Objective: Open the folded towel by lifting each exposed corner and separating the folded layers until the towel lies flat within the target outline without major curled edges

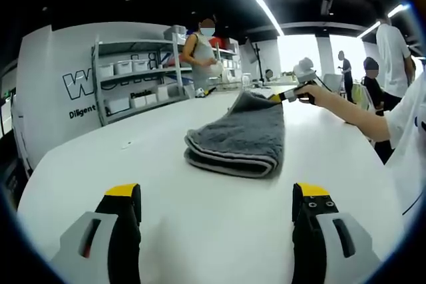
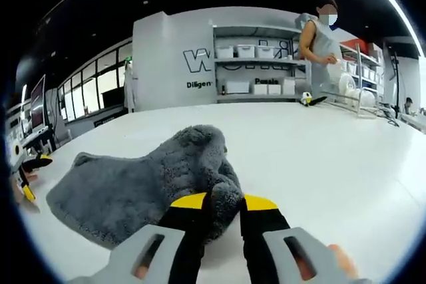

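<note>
- The grey towel (image 1: 238,139) lies folded on the white table (image 1: 133,164), its rounded fold toward the left gripper view and its far corner raised.
- The right gripper (image 2: 225,199) has its yellow-tipped jaws closed on that corner of the towel (image 2: 143,181), which bunches up between them; in the left gripper view it (image 1: 285,96) is seen at the far end, held by a hand (image 1: 318,92).
- The left gripper (image 1: 216,191) has its jaws wide apart, holding nothing, low over the table, near the towel but apart.
- Behind the table are grey shelves (image 1: 136,78) with boxes, and a person (image 1: 202,54) stands beside them.
</note>
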The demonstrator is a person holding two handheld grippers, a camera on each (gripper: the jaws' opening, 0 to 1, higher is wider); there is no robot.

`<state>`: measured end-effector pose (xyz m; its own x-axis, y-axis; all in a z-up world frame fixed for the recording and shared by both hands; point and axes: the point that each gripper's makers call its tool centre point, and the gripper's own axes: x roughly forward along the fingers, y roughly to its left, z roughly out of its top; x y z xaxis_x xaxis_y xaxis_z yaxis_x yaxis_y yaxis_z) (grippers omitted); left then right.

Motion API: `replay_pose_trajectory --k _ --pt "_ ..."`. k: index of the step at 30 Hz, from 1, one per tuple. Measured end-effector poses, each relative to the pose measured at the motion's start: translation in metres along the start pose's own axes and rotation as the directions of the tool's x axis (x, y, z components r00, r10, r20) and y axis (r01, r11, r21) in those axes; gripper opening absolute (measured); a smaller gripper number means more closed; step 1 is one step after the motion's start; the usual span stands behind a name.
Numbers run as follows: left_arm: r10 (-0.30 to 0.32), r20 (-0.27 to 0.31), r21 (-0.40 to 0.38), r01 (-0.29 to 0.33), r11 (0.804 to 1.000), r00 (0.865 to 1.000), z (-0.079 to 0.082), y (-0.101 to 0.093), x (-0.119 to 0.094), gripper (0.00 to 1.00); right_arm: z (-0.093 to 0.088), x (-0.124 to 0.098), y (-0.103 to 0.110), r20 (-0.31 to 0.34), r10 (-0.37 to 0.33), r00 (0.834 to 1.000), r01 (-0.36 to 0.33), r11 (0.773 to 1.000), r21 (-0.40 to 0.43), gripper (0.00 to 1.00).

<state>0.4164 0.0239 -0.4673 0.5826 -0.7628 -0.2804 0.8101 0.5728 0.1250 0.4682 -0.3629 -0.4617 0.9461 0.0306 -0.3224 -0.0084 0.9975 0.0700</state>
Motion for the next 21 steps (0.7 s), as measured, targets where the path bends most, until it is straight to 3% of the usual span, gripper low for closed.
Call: replay_pose_trajectory --k 9,17,21 --pt "0.0 0.005 -0.007 0.0 1.0 1.0 0.002 0.017 -0.002 0.93 0.003 0.001 -0.017 -0.004 -0.043 0.999 0.043 0.999 0.004 0.24" --pt "-0.001 0.011 -0.011 0.001 1.0 1.0 0.003 0.021 -0.003 0.93 0.009 0.001 -0.037 0.01 -0.098 0.995 0.098 0.995 0.013 0.45" --pt "0.0 0.008 -0.011 0.001 1.0 1.0 0.002 0.023 -0.002 0.93 0.02 0.001 -0.043 0.052 -0.114 0.992 0.113 0.993 0.025 0.56"
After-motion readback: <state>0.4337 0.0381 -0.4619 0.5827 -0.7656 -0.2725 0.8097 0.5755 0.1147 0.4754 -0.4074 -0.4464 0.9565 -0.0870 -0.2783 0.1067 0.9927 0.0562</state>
